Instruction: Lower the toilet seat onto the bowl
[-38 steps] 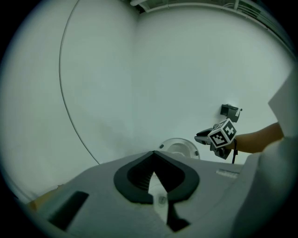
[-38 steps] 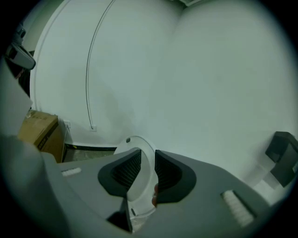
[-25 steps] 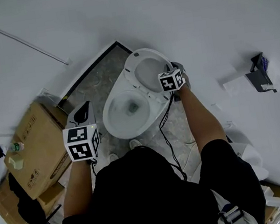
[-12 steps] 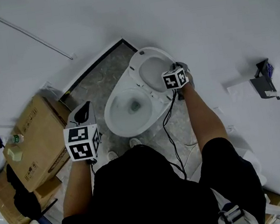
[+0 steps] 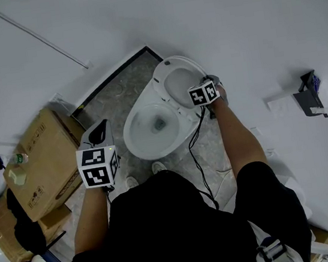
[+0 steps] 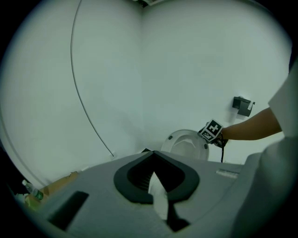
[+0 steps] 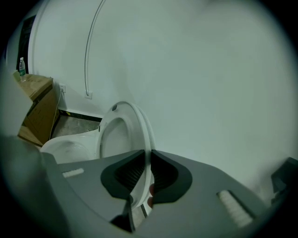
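The toilet seat (image 5: 186, 63) stands upright at the far end of the toilet, leaning back against the white wall (image 5: 226, 15), well clear of the bowl (image 5: 138, 142), which lies open below it on the near side. The right tongs (image 7: 148, 158) are on the seat's right-hand edge. Their jaws have just been closing and now stand narrow, with the thin white rim of the seat running straight between the two dark pads. From that side I cannot tell for certain whether both pads press on it. The marker cube (image 5: 202, 93) on those tongs sits just beside the rim, and a black cable (image 5: 195, 147) hangs from it down along the person's bare forearm.

The left tongs (image 6: 154, 158) are held well apart from the toilet, off to its near left over the floor. Their jaws are drawn together at the tip with nothing between them, and their own marker cube (image 5: 98, 165) faces up.

The floor (image 5: 110, 95) round the bowl is grey and mottled. Left of the toilet stand brown cardboard boxes (image 5: 41, 163) with a small bottle (image 5: 17, 158) on top. A thin pipe (image 5: 35, 36) runs down the wall on the far left. On the wall to the right hangs a dark fitting (image 5: 307, 94). The person (image 5: 178, 228) wears black and stands at the near end of the bowl.
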Available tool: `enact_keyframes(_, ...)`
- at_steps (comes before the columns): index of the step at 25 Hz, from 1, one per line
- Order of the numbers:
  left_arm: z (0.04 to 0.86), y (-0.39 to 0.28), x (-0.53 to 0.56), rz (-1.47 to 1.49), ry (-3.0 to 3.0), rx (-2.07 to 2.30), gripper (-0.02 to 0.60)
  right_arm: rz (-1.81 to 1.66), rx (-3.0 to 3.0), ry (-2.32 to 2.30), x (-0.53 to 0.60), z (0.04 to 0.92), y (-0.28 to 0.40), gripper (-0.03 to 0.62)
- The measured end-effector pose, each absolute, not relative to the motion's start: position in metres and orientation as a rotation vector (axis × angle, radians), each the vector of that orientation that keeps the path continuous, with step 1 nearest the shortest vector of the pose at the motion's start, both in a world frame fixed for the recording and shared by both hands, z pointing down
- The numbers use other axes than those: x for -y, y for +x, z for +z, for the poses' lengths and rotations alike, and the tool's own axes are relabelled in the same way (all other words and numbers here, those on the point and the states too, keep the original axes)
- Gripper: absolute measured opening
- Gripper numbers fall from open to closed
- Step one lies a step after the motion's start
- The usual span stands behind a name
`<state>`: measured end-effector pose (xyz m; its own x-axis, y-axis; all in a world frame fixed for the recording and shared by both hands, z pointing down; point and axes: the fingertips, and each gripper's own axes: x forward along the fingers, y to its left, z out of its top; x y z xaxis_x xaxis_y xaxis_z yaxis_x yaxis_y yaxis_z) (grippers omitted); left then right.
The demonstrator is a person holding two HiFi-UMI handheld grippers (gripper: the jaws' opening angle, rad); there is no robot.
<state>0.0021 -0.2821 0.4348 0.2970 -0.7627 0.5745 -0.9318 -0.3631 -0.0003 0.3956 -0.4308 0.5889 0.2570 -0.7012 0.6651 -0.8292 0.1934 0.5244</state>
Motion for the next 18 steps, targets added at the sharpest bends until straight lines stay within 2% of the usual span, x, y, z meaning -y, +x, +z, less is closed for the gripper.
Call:
enact_keyframes(9, 0.437, -0.003, 0.271, 0.717, 2.249, 1.507, 0.008, 0.148, 1.547, 1.542, 0.406, 0.584, 0.364, 0.057)
enact_keyframes(18, 0.439, -0.007, 0.255, 0.707, 2.259, 1.489, 0.009, 0.165, 1.701, 1.439, 0.359, 0.587, 0.301, 0.059)
